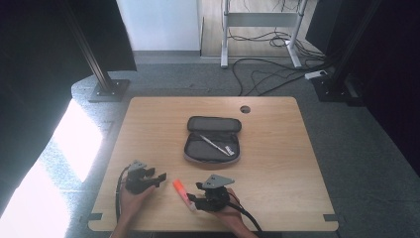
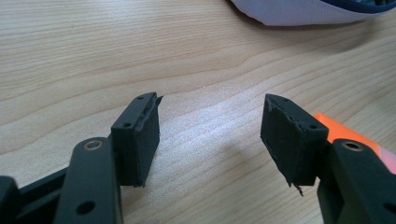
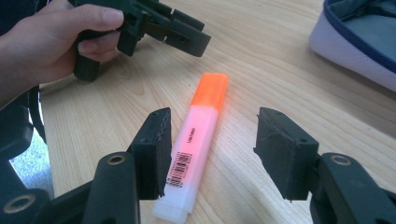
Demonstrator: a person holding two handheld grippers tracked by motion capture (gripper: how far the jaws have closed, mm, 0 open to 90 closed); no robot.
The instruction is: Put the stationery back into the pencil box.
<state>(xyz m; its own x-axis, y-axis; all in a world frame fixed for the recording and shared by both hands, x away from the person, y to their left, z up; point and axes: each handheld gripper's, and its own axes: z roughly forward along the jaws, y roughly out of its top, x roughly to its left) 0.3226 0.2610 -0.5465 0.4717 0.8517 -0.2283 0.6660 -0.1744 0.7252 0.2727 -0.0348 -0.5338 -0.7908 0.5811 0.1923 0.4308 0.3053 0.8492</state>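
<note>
Orange highlighter (image 3: pixel 198 144) on tabletop (image 1: pixel 277 168): right hand-held gripper (image 3: pixel 210 149) jaws apart, straddling it (ungripped); step: grasp approach; next, likely closing.

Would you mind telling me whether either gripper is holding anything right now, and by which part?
Nothing is held. The right gripper stands open around the highlighter, pads not pressing; the left gripper is open and empty.

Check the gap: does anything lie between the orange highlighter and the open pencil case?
No. In the high view only bare tabletop lies between the highlighter and the pencil case.
</note>
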